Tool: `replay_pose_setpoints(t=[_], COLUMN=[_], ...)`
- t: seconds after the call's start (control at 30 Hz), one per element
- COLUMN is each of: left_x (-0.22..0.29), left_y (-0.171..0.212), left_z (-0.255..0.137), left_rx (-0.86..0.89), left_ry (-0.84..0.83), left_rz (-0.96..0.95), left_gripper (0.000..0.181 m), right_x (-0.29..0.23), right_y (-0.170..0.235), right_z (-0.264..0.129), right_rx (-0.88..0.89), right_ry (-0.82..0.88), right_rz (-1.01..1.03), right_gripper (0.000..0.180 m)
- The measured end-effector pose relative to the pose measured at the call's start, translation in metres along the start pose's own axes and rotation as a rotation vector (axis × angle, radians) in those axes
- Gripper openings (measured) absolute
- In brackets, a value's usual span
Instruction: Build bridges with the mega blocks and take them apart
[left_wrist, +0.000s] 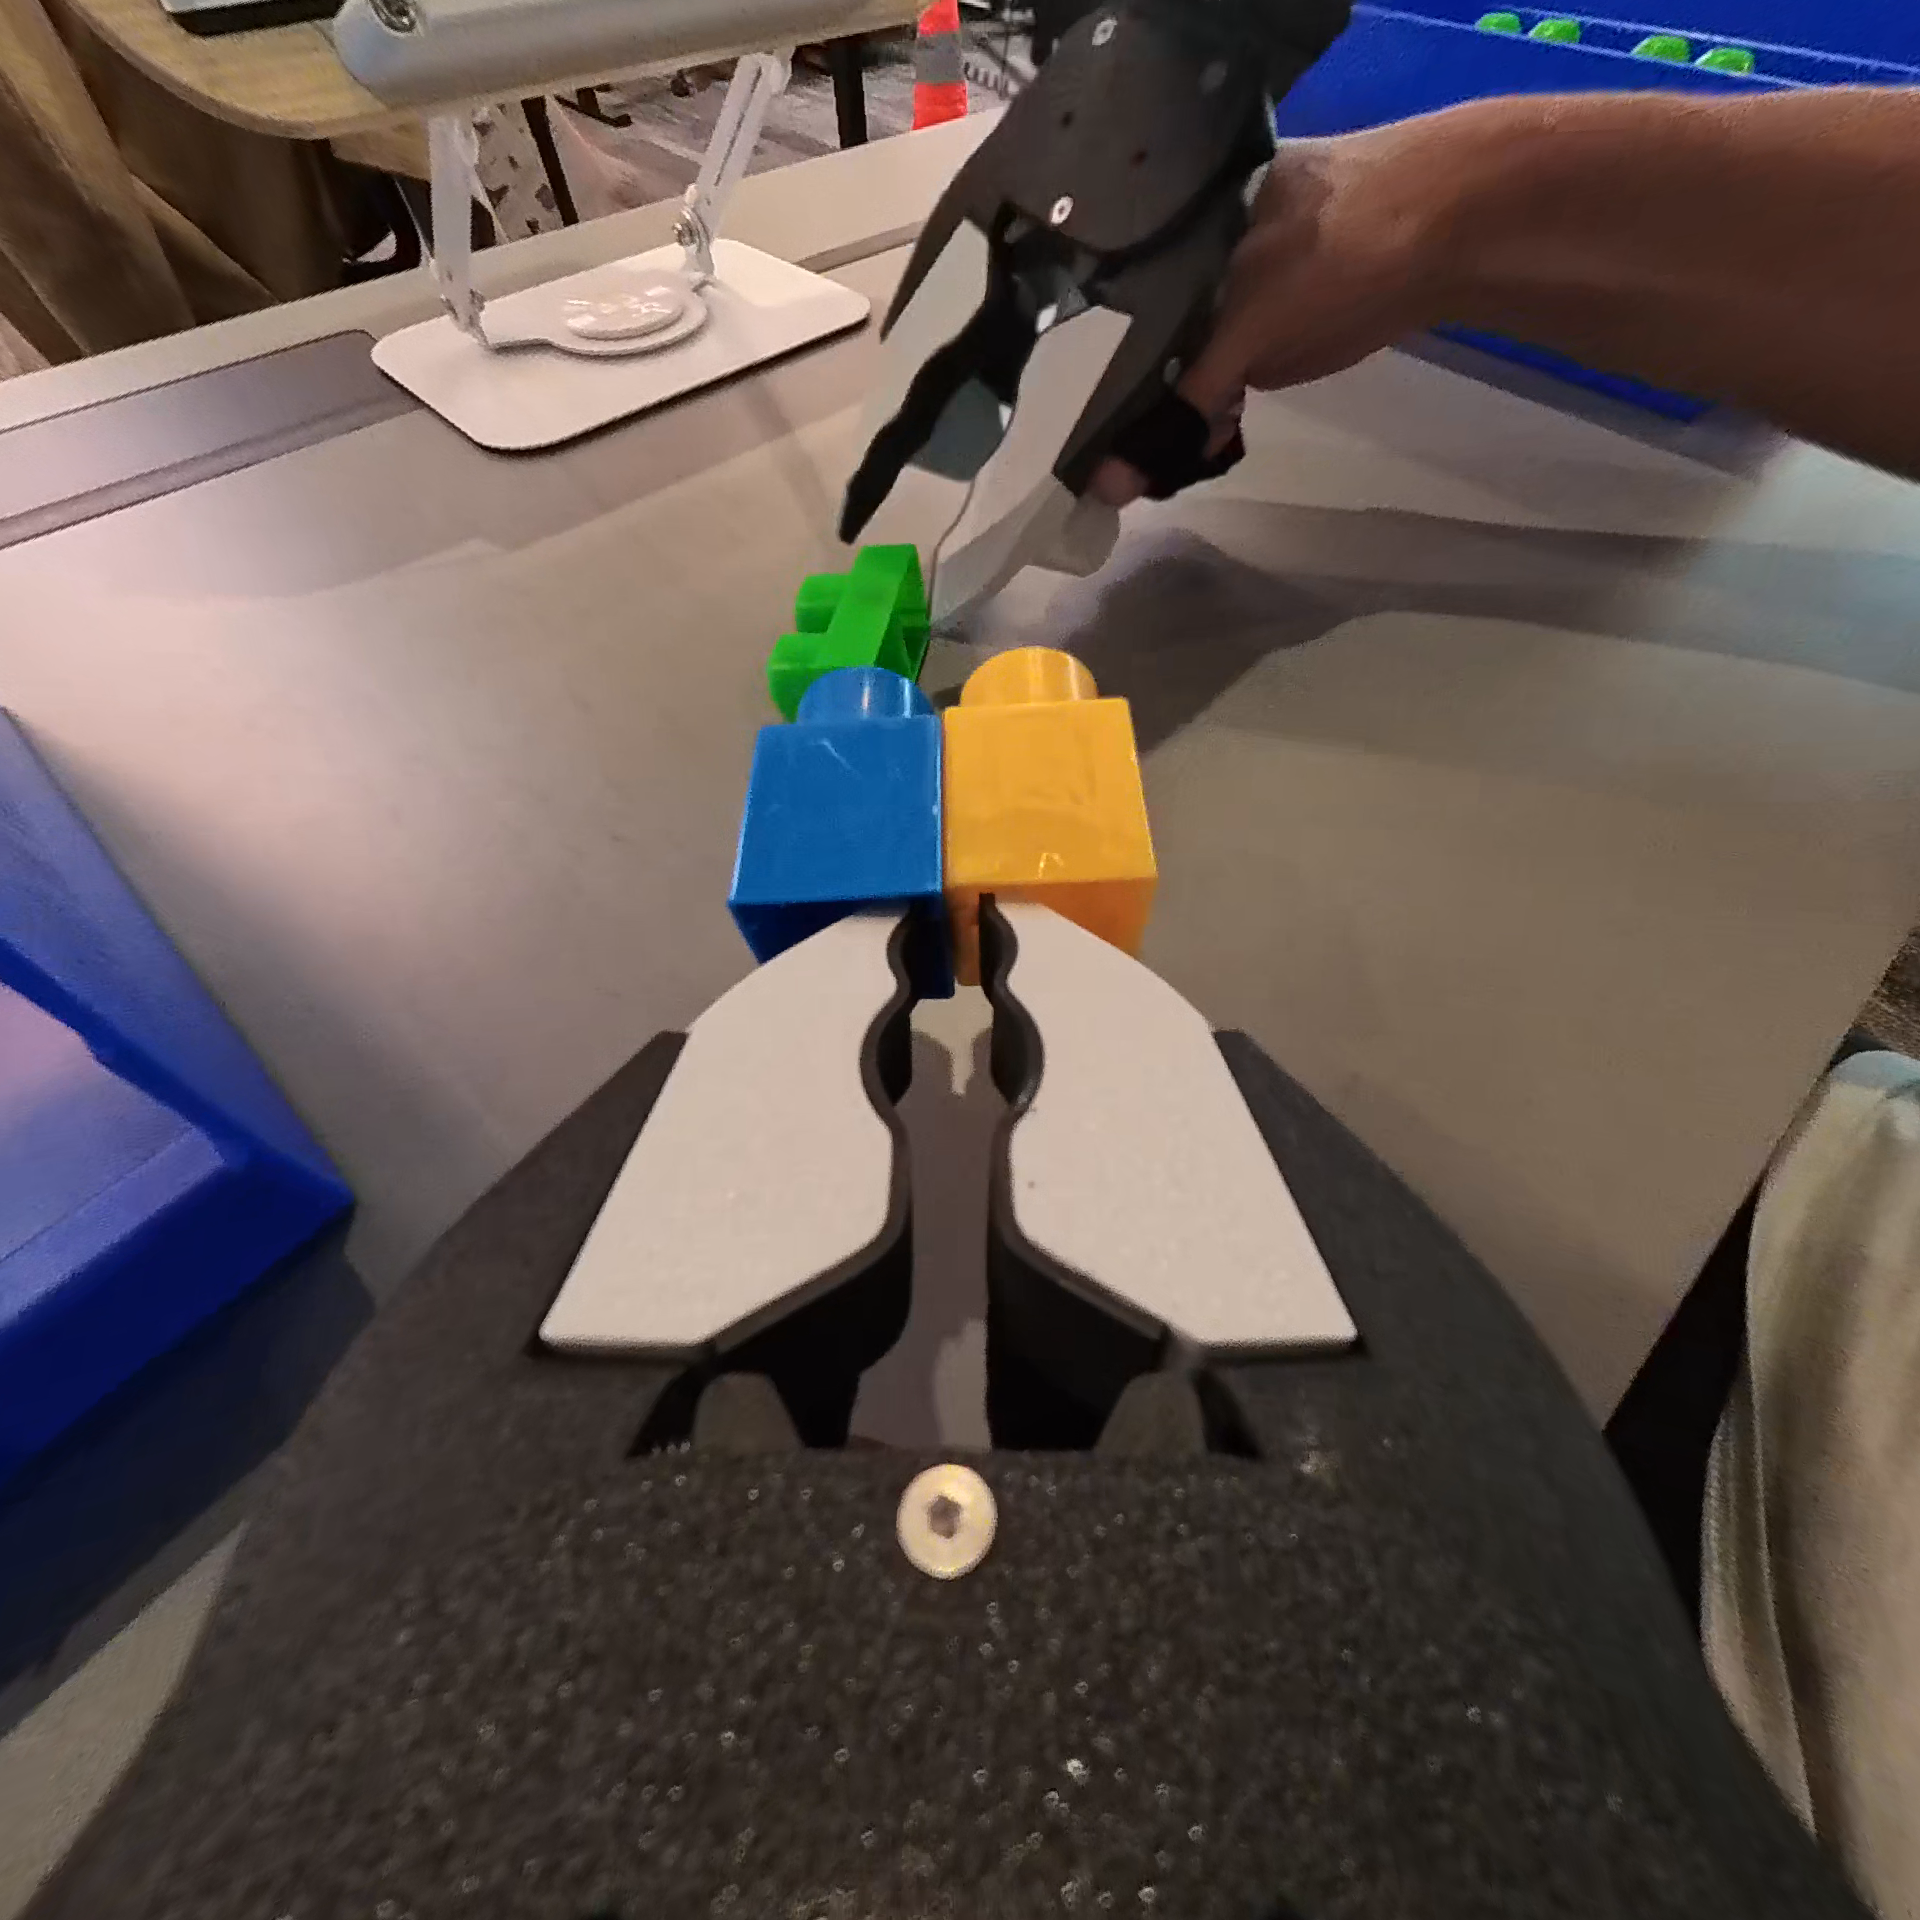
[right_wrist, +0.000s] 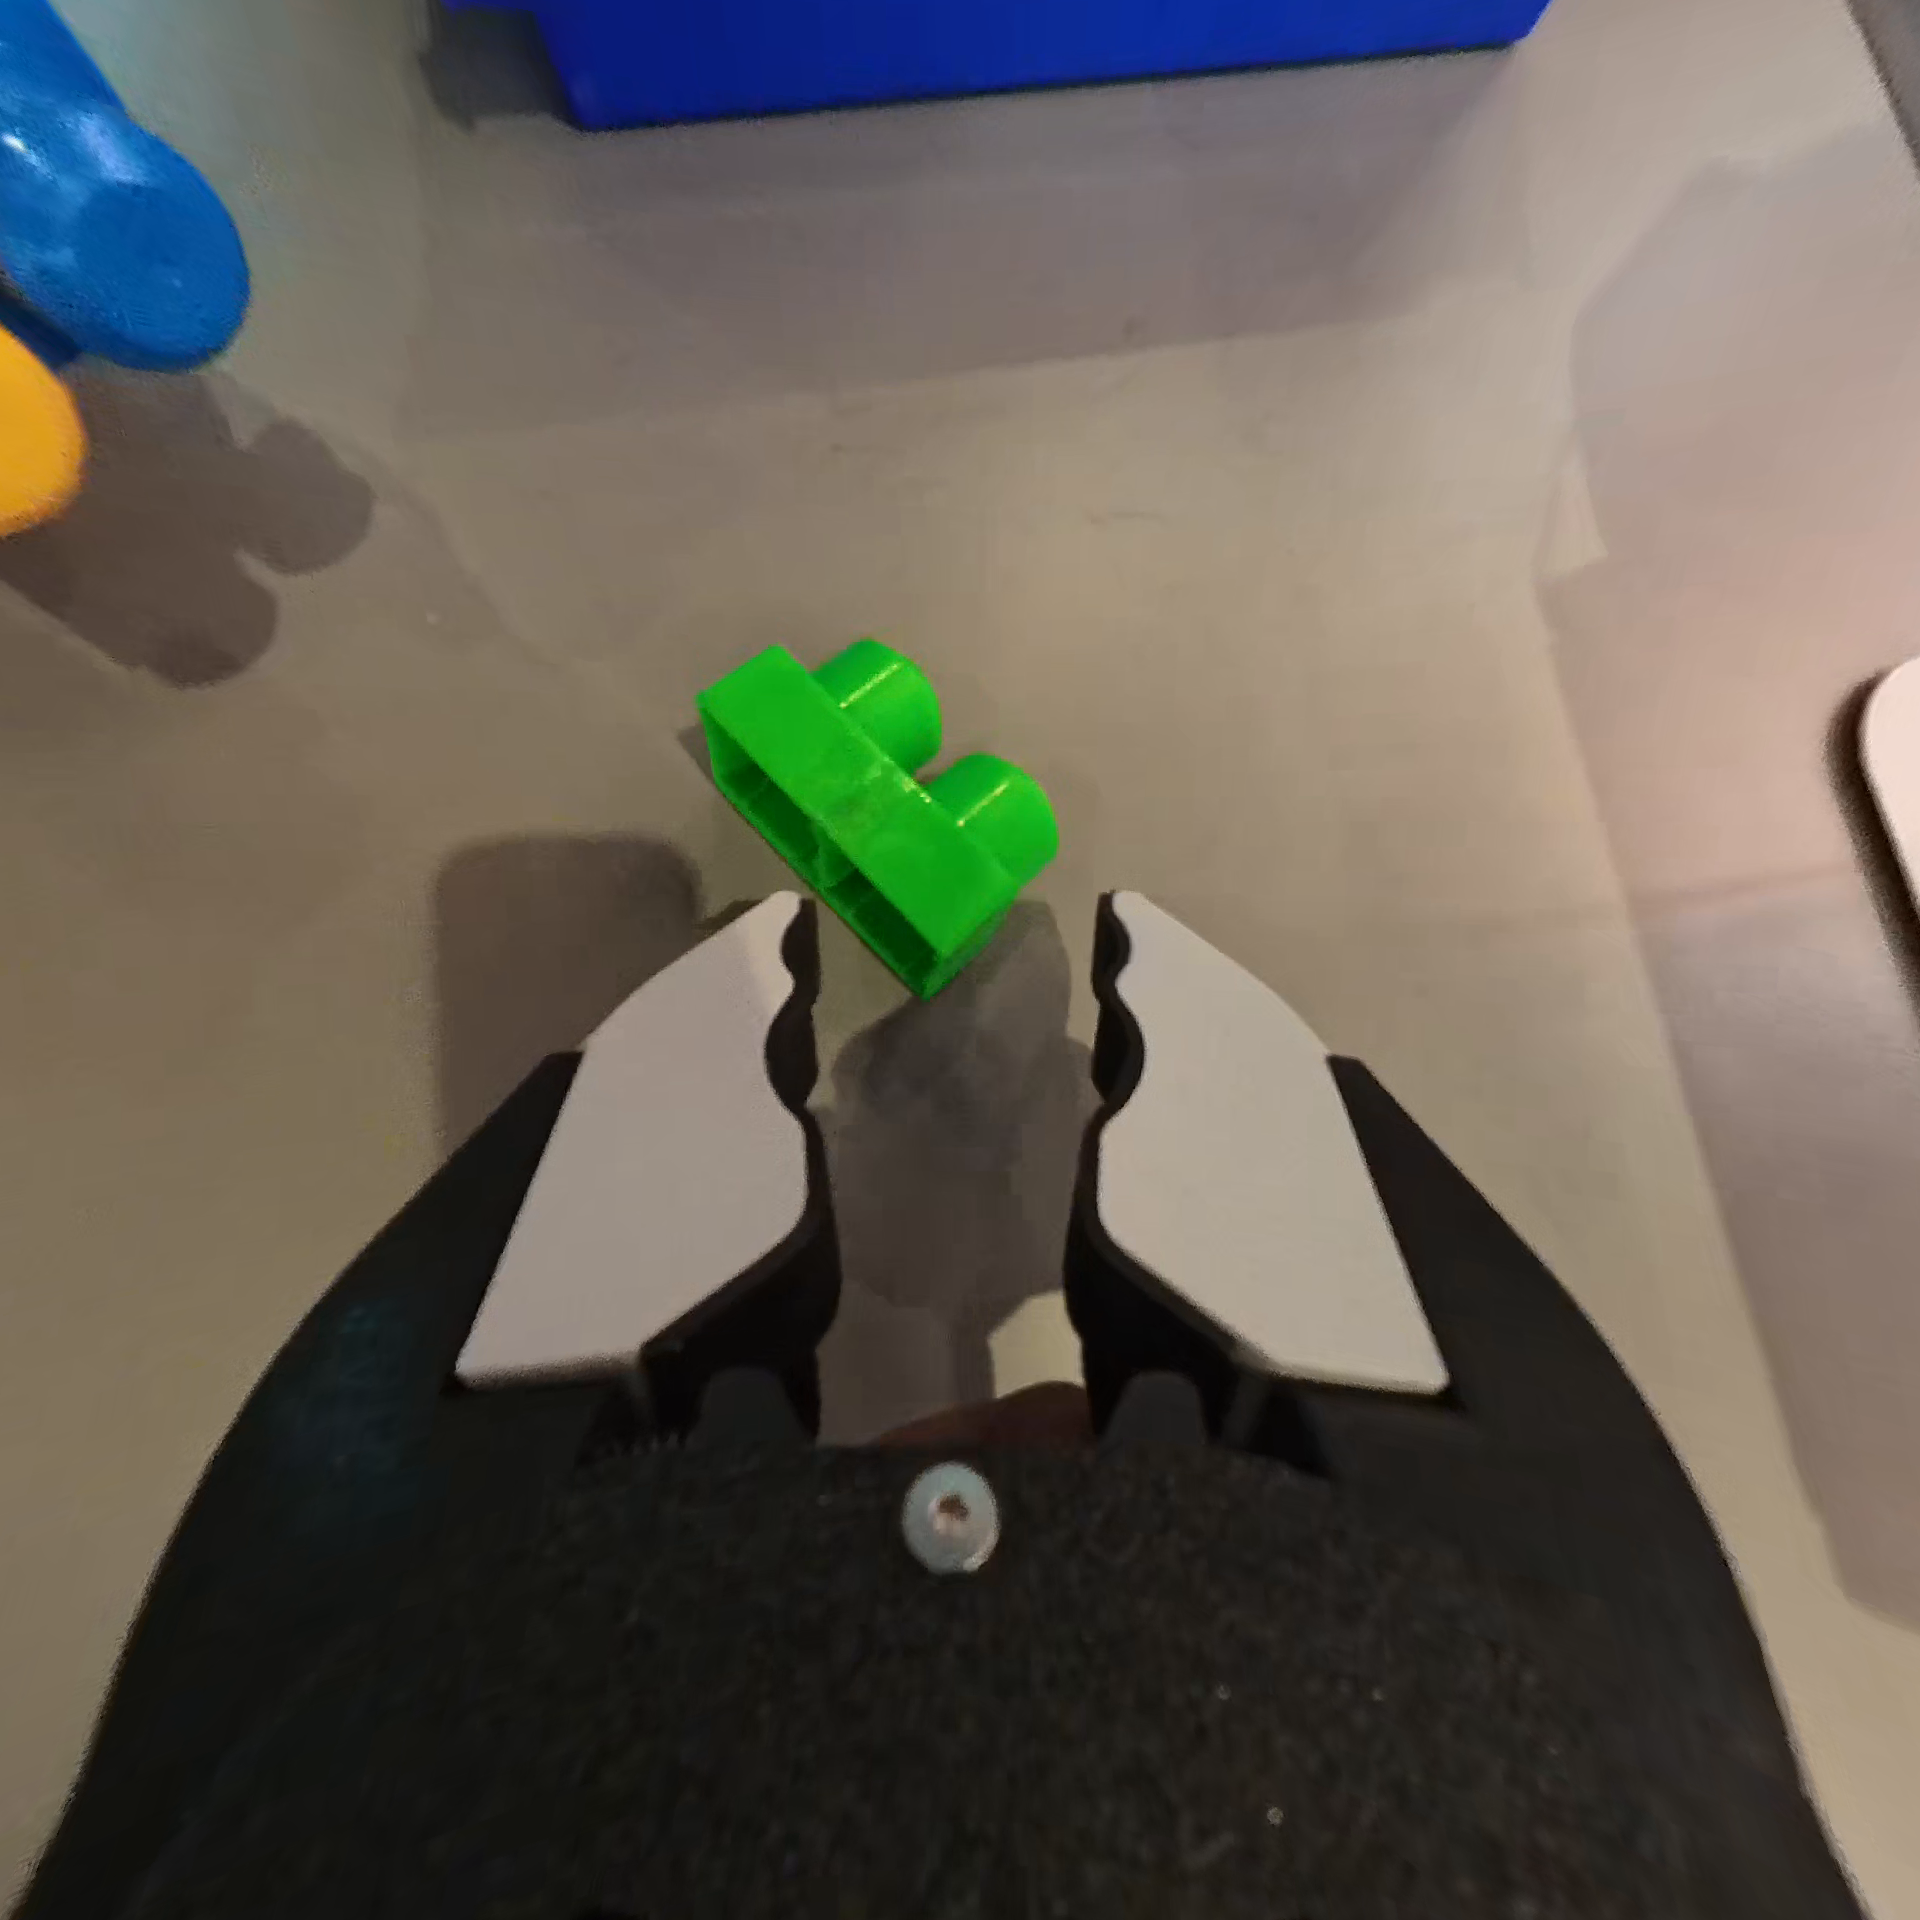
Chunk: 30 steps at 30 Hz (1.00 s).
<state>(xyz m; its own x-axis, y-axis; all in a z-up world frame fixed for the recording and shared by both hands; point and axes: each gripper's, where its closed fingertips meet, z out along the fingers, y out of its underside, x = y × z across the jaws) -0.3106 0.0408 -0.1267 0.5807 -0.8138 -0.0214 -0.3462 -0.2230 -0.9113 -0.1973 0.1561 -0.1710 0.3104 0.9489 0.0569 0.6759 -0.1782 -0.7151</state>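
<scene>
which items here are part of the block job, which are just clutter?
In play:
- green block, on its side on the table
- blue block and yellow block, side by side at the left gripper
- right gripper, open

Lying about:
- white stand
- blue bin
- orange cone

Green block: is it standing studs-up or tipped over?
Tipped over. The green block lies on its side on the table, its two studs pointing sideways and its hollow underside facing the open right gripper.
</scene>
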Motion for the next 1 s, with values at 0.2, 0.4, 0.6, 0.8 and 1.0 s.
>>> replay_pose_setpoints(t=[0.2, 0.4, 0.6, 0.8, 1.0], left_x=[0.0, 0.007, 0.023, 0.034, 0.038], left_y=[0.0, 0.001, 0.0, -0.005, -0.005], left_z=[0.001, 0.005, 0.012, 0.018, 0.02], left_rx=[-0.002, -0.01, -0.017, -0.016, -0.017], left_ry=[0.005, 0.027, 0.068, 0.102, 0.126], left_rz=[-0.003, 0.004, 0.035, 0.053, 0.046], left_gripper=[0.009, 0.009, 0.009, 0.009, 0.009], right_x=[0.005, 0.023, 0.033, -0.005, -0.066], right_y=[0.006, 0.035, 0.114, 0.139, 0.104], right_z=[0.008, -0.043, -0.112, -0.123, -0.105], right_rx=[0.001, -0.004, -0.176, -0.154, 0.033], right_ry=[0.053, 0.353, 0.753, 0.736, 0.501], right_rz=[-0.009, 0.136, 0.367, 0.575, 0.607], right_gripper=[0.007, 0.007, 0.007, 0.021, 0.04])
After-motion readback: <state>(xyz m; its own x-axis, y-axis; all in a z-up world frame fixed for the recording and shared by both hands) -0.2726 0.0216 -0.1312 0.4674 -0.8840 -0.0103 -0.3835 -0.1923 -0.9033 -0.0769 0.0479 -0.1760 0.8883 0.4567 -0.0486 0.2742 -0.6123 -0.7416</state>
